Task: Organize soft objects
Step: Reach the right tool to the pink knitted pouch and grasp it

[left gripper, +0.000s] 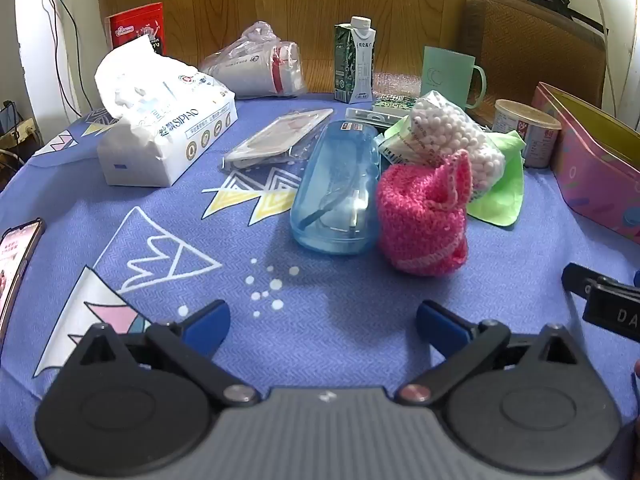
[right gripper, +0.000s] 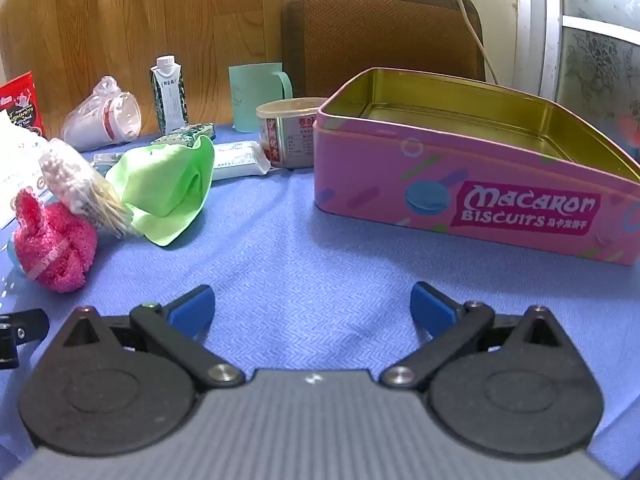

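A fuzzy pink knitted pouch (left gripper: pixel 424 220) sits on the blue tablecloth, also in the right wrist view (right gripper: pixel 52 244). Behind it lie a bag of cotton swabs (left gripper: pixel 460 140) (right gripper: pixel 80 184) and a green cloth (left gripper: pixel 504 184) (right gripper: pixel 168 188). A tissue pack (left gripper: pixel 160 128) lies far left. An open pink Macaron Biscuits tin (right gripper: pixel 472 168) (left gripper: pixel 592 168) stands empty at the right. My left gripper (left gripper: pixel 322 320) is open and empty, in front of the pouch. My right gripper (right gripper: pixel 312 306) is open and empty, in front of the tin.
A blue glasses case (left gripper: pixel 340 188), a plastic sleeve (left gripper: pixel 276 140), a milk carton (left gripper: pixel 354 64), bagged cups (left gripper: pixel 256 64), a mint mug (left gripper: pixel 452 76), a can (right gripper: pixel 288 136), a phone (left gripper: pixel 16 272) at the left edge, a brown chair back (right gripper: pixel 380 32).
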Demonstrator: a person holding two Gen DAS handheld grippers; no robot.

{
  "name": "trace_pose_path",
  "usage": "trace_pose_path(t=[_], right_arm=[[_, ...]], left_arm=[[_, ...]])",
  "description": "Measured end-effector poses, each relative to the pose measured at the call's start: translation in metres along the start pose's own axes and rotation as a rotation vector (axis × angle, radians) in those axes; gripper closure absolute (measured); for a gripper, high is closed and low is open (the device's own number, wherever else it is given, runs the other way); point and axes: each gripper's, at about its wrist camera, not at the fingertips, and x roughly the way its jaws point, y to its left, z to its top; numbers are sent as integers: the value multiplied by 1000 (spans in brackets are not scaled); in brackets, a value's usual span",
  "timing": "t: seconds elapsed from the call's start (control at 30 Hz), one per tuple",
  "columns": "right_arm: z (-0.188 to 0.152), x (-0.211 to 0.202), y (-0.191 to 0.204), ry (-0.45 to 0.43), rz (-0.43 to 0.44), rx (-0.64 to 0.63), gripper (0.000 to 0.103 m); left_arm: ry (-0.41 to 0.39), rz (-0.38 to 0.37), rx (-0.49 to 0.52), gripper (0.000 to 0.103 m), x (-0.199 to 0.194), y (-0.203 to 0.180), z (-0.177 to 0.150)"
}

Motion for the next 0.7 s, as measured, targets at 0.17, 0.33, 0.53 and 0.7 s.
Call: trace_pose_path(t=[0.17,0.33,0.53,0.7], right_arm=[[0,0,0,0,1,1,0],[0,0,0,-2,4,6,0],[1,0,3,-4,8,2,0],[-2,-11,6,-26,65,-23,0]], left_arm=[[-2,1,1,0,0,0,0],[-7,0,0,0,1,-1,-1],[-28,-9,6,0,-1,1,-3],[-113,-69,60,0,-6,11,-17]])
